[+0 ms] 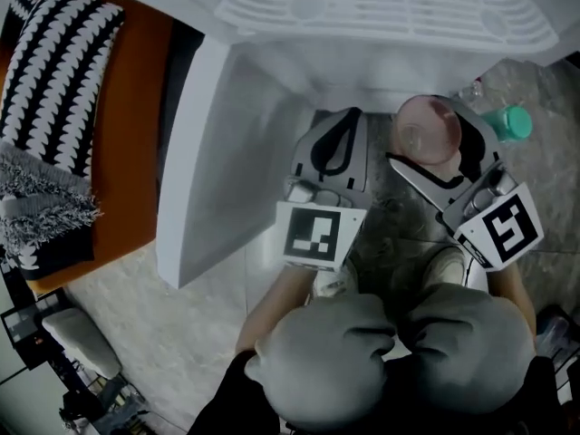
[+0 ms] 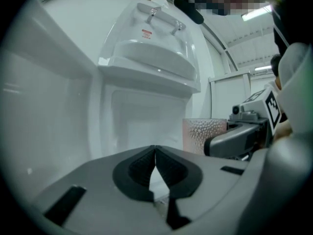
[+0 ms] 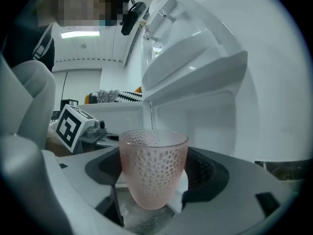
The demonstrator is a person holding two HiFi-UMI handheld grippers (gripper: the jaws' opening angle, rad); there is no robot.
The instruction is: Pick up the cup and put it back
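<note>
A pink translucent cup (image 3: pixel 152 168) with a dimpled wall stands upright between the jaws of my right gripper (image 3: pixel 152 177), which is shut on it. From the head view the cup (image 1: pixel 428 130) and right gripper (image 1: pixel 437 143) sit in front of the white cabinet's (image 1: pixel 272 89) open compartment. My left gripper (image 1: pixel 343 125) is just left of the cup, shut, with nothing between its black pads (image 2: pixel 168 168). The left gripper view has its jaws meeting (image 2: pixel 155 153) and the cup (image 2: pixel 203 133) off to the right. Whether the cup rests on anything is hidden.
The cabinet's open white door (image 1: pixel 195 179) stands at the left. A bottle with a teal cap (image 1: pixel 512 122) is on the stone floor right of the cup. An orange seat with a striped cushion (image 1: pixel 59 62) lies far left.
</note>
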